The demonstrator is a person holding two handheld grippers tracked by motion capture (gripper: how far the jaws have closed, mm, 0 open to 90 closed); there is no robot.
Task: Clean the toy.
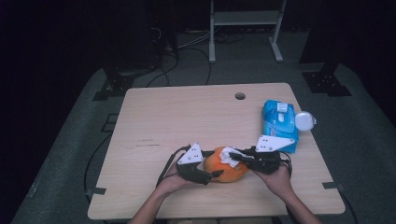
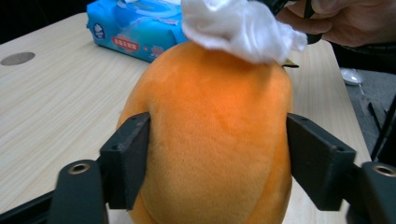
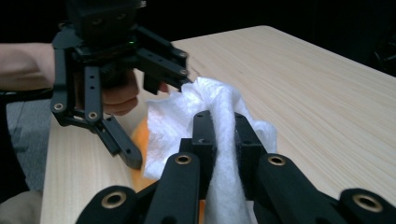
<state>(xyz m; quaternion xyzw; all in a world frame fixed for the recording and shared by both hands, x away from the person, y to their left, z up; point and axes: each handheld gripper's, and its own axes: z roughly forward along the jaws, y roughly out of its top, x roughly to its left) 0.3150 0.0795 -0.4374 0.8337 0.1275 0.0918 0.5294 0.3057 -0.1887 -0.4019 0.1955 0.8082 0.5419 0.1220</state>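
A: Status, big to small?

B: Counter, light wood w/ a round hole at the far edge. Blue wipes pack at the far right, small white round thing just beside it, can't ID.

A: The toy?

B: Orange plush near the front edge, center, lying on the counter. Left claw straddles it, one jaw on each flank, both touching the fur, so it's holding the plush.

A: Right side?

B: Right claw clamped narrow on a white wipe, bunched up btwn the jaws. Wipe sits on top of the plush at the end away from the left claw, touching it.
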